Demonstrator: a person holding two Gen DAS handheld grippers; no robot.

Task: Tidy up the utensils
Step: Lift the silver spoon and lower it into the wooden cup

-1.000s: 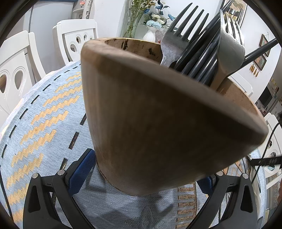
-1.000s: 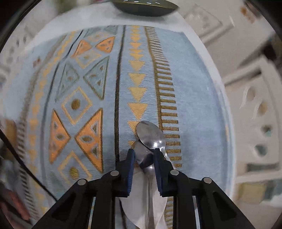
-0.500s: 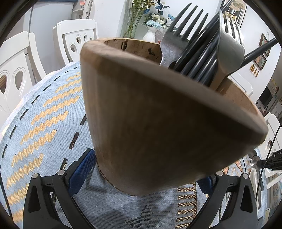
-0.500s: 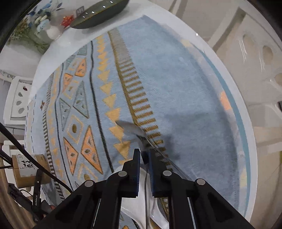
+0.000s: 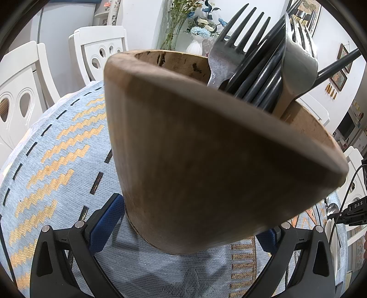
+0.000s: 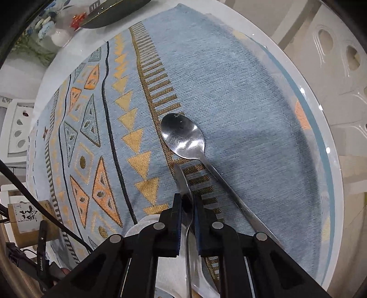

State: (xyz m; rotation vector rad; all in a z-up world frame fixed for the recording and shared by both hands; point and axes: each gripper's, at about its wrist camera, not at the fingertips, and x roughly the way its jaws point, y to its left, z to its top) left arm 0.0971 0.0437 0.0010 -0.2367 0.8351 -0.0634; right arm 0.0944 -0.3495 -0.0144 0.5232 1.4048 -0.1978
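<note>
A brown wooden utensil holder (image 5: pixel 206 149) fills the left wrist view and stands on the blue patterned tablecloth (image 5: pixel 57 149). Several forks (image 5: pixel 259 52) stick up out of it. My left gripper (image 5: pixel 190 224) is shut on its base, a blue pad on either side. In the right wrist view my right gripper (image 6: pixel 187 201) points steeply down at the cloth. Its jaws have just been closing and now pinch a steel spoon (image 6: pixel 182 181), which is turned edge-on with its handle running back toward the camera. A second steel spoon (image 6: pixel 183 137) lies flat on the cloth just beyond.
A white dish (image 6: pixel 169 263) sits under the right gripper. A dark oval plate (image 6: pixel 110 13) and a flower vase (image 6: pixel 59 36) stand at the far edge. A labelled brown tube (image 6: pixel 25 217) and cables are on the left. White chairs (image 5: pixel 101 50) ring the round table.
The right gripper has swung and rolled over the cloth with the spoon, which now shows edge-on. The second spoon has come into view. The left gripper and holder have not moved.
</note>
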